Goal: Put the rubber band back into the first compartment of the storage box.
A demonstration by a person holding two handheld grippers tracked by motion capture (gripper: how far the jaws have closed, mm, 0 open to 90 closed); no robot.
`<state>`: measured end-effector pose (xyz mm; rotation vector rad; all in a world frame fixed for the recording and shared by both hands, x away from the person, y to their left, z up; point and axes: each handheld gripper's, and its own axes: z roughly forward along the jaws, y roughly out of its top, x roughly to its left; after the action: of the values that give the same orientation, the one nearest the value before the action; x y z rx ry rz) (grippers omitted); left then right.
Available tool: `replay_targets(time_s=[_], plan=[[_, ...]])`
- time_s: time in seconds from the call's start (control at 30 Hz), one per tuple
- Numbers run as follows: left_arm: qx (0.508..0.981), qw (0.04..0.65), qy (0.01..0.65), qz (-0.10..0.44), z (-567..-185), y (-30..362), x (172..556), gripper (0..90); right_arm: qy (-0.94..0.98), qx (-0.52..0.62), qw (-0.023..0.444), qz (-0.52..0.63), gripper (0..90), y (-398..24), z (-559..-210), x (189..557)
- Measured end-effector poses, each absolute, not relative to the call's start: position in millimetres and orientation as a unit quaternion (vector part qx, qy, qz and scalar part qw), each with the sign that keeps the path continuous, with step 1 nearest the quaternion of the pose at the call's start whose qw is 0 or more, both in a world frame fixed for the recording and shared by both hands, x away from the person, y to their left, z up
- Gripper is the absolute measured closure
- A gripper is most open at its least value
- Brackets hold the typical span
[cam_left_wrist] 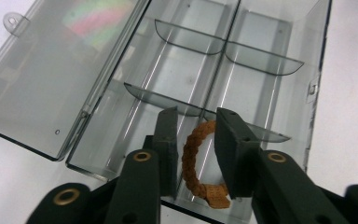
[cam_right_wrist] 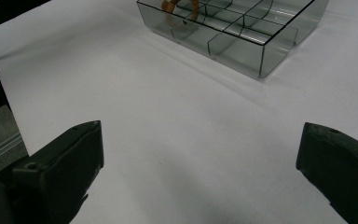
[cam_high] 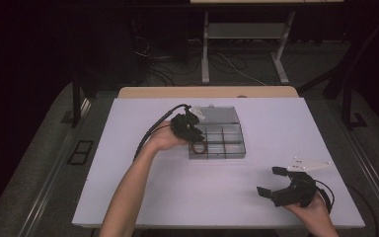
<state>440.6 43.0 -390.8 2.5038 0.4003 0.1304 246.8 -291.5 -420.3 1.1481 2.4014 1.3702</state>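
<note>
A clear grey compartment box [cam_high: 217,156] lies mid-table with its lid [cam_high: 219,115] swung open behind it. A brown braided bracelet [cam_high: 199,147] rests in the near-left compartment. My left gripper [cam_high: 193,136] hovers just over it. In the left gripper view the bracelet [cam_left_wrist: 191,154] lies between and below the parted jaws of that gripper [cam_left_wrist: 196,135], untouched as far as I can see. The box [cam_left_wrist: 324,56] and lid [cam_left_wrist: 51,84] spread out beyond. My right gripper [cam_high: 269,180] stands wide open at the front right; nothing is between its jaws [cam_right_wrist: 200,140].
The white board [cam_high: 202,197] covers the table, with bare surface to the box's left, right and front. The right gripper view has the box [cam_right_wrist: 261,51] ahead, with the bracelet [cam_right_wrist: 170,5] at its far end. Cables and desk legs [cam_high: 205,54] stand on the dark floor behind.
</note>
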Motion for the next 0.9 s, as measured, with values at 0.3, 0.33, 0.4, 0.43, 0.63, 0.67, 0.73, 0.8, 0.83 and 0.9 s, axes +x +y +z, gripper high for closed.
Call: replay_targets(time_s=[0.3,0.33,0.4,0.43,0.63,0.67,0.73,0.8,0.83,0.9], plan=[[0.927,0.334,0.167,0.039,-376.0,50.7,434.7,52.9,0.800,0.383,0.072,0.456,0.8,-290.7,-420.2,246.6],[0.927,0.336,0.163,0.041,-374.1,51.9,434.7,49.0,0.801,0.382,0.073,0.456,0.8,-290.4,-420.4,246.7],[0.925,0.341,0.163,0.035,-369.7,55.1,433.3,47.1,0.801,0.382,0.073,0.456,0.9,-290.4,-420.4,246.7],[0.925,0.342,0.165,0.034,-368.4,56.2,432.8,45.2,0.801,0.382,0.073,0.456,0.8,-290.4,-420.4,246.8],[0.911,0.366,0.189,0.025,-360.5,63.0,426.2,33.0,0.801,0.383,0.072,0.455,0.9,-290.1,-420.2,246.5],[0.910,0.368,0.190,0.022,-359.3,64.5,425.7,30.8,0.801,0.383,0.072,0.455,0.8,-290.0,-420.2,246.5],[0.911,0.366,0.189,0.015,-356.5,67.9,424.7,26.7,0.801,0.382,0.073,0.455,0.8,-289.9,-420.2,246.5],[0.908,0.370,0.198,0.010,-354.9,69.4,422.0,22.1,0.801,0.381,0.073,0.455,0.9,-289.7,-420.2,246.6],[0.910,0.365,0.194,0.011,-353.3,71.2,421.8,20.0,0.802,0.380,0.073,0.455,0.8,-289.6,-420.3,246.8],[0.906,0.370,0.203,0.012,-351.2,73.1,418.3,15.7,0.802,0.381,0.072,0.455,0.9,-289.5,-420.3,246.8]])
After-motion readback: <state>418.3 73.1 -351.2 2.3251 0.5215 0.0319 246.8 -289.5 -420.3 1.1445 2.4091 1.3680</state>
